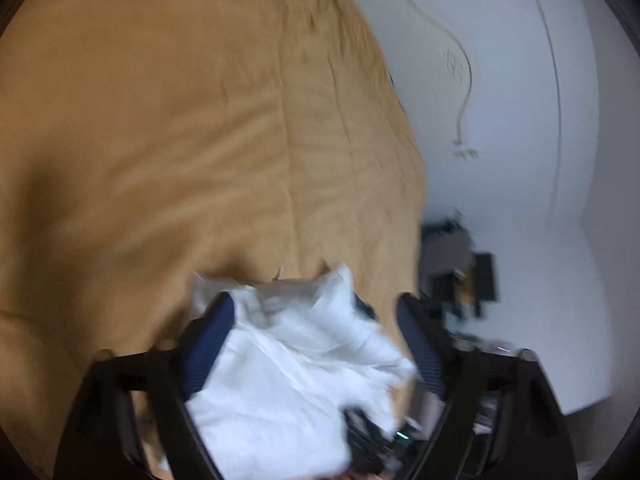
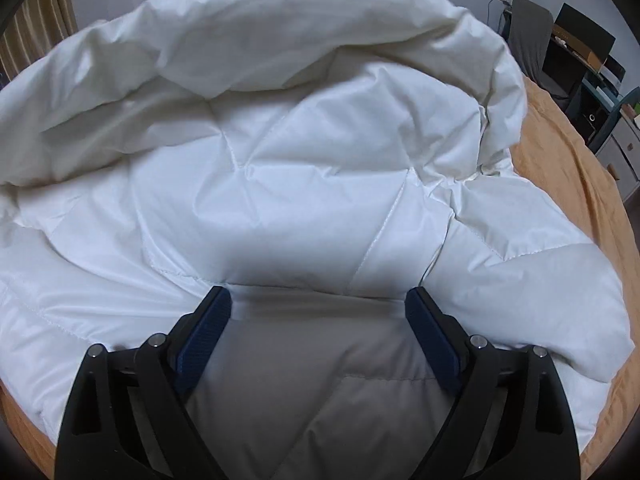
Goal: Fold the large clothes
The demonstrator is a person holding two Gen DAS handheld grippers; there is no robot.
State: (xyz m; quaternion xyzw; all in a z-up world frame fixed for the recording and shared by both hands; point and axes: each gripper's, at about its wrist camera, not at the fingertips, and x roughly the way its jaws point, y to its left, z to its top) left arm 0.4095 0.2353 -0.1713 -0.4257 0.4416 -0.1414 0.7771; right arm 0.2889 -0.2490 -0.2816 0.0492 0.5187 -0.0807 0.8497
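Left and right wrist views, fold in progress. Your left gripper [image 1: 316, 344] stood with its jaws spread wide; a bunched corner of the white quilted garment [image 1: 288, 364] lay loose between the blue pads [image 1: 208, 344], brushing the left one at most and clear of the right, so nothing was clamped. The view is blurred, and whether the cloth was falling or resting cannot be told. Your right gripper [image 2: 318, 336] likewise had its jaws parted, poised just above the padded white garment [image 2: 288, 168] with both pads [image 2: 434, 344] clear of the fabric and its own shadow cast on the cloth beneath.

Outward from the right jaws, the garment covered most of the bed in that view. Its far part was turned over toward you in a thick, rounded roll, and a sleeve-like lobe trailed toward the bed's right edge. The tan bedspread [image 2: 568, 184] showed along that edge; in the left view the same bedspread [image 1: 180, 120] ran bare toward the bed's far end, next to a pale wall [image 1: 500, 160].

Judged progress: one rough fold-over was laid, but it sat puffy and uneven. Still left, by appearance, were flattening that roll, bringing in the sleeve and side portions, and at least one further fold to a compact stack.
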